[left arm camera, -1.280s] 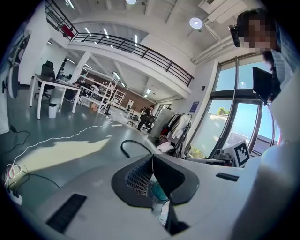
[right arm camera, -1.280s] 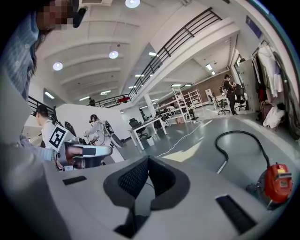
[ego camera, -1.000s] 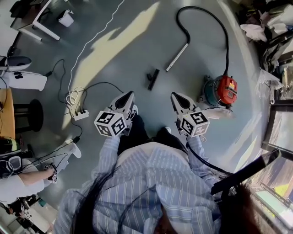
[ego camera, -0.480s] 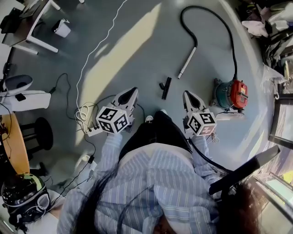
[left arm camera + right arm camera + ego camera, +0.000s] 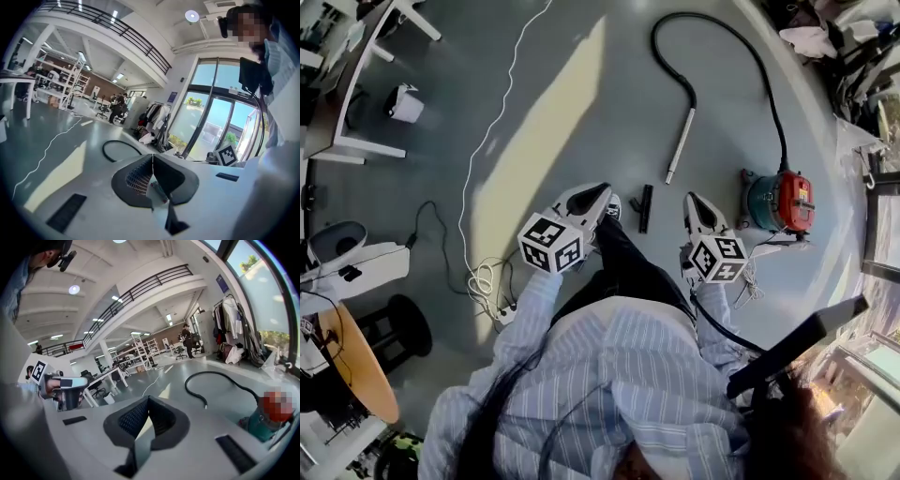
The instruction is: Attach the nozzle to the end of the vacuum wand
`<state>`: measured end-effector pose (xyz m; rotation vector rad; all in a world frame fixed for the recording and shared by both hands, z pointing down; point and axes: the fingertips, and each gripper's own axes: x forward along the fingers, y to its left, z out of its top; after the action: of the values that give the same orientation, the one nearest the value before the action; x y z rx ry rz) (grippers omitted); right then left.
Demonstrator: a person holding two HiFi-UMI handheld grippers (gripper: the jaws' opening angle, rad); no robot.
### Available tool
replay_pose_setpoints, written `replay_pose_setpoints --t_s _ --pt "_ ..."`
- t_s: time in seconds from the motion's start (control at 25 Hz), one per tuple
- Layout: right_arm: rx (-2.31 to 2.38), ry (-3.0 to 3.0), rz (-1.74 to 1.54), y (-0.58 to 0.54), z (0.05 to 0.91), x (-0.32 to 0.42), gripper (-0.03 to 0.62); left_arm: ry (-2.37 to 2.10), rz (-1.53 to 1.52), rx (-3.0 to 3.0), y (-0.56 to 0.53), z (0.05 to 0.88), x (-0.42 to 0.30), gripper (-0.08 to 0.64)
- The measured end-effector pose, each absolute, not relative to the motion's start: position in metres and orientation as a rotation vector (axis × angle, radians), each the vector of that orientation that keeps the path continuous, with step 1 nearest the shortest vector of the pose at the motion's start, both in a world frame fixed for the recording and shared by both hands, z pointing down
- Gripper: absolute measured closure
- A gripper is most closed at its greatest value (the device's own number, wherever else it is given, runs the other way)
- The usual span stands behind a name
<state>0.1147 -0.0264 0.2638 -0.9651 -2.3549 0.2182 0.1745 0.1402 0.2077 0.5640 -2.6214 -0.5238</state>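
Note:
In the head view a short black nozzle [image 5: 645, 208] lies on the grey floor between my two grippers. Just beyond it lies the metal wand [image 5: 679, 145], joined to a black hose [image 5: 712, 37] that curves round to the red and teal vacuum cleaner [image 5: 778, 202]. My left gripper [image 5: 605, 194] hovers left of the nozzle, shut and empty. My right gripper [image 5: 691, 199] hovers right of it, also shut and empty. The left gripper view shows its jaws closed together [image 5: 153, 157] with the hose [image 5: 117, 145] beyond. The right gripper view shows closed jaws [image 5: 148, 399], the hose [image 5: 211, 378] and the vacuum cleaner [image 5: 260, 423].
A white cable [image 5: 492, 122] runs across the floor to a power strip [image 5: 502, 314] at the left. A desk [image 5: 356, 103], a white bin [image 5: 405, 103] and a black stool [image 5: 403, 328] stand further left. Window frames [image 5: 872, 272] line the right side.
The person has walked forward, so the nozzle, wand and vacuum cleaner now lie closer to both grippers. Both grippers have stayed shut and empty.

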Motion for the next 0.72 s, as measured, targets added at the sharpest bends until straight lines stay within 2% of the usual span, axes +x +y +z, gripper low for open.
replay_pose_setpoints --t_s 0.16,0.4,0.72 --pt "-0.869 -2.369 0.328 -0.003 0.273 0.055 0.588 -2.555 -0.403 0.747 0.150 0.204 0.099 0.554" --pt "-0.752 -2.448 0.310 0.017 0.266 -0.022 0.588 -2.475 -0.342 0.962 0.166 0.194 0.000 0.554" --pt "-0.377 -2.570 0.391 -0.016 0.259 -0.060 0.588 -2.200 -0.276 1.302 0.131 0.215 -0.103 0.554"
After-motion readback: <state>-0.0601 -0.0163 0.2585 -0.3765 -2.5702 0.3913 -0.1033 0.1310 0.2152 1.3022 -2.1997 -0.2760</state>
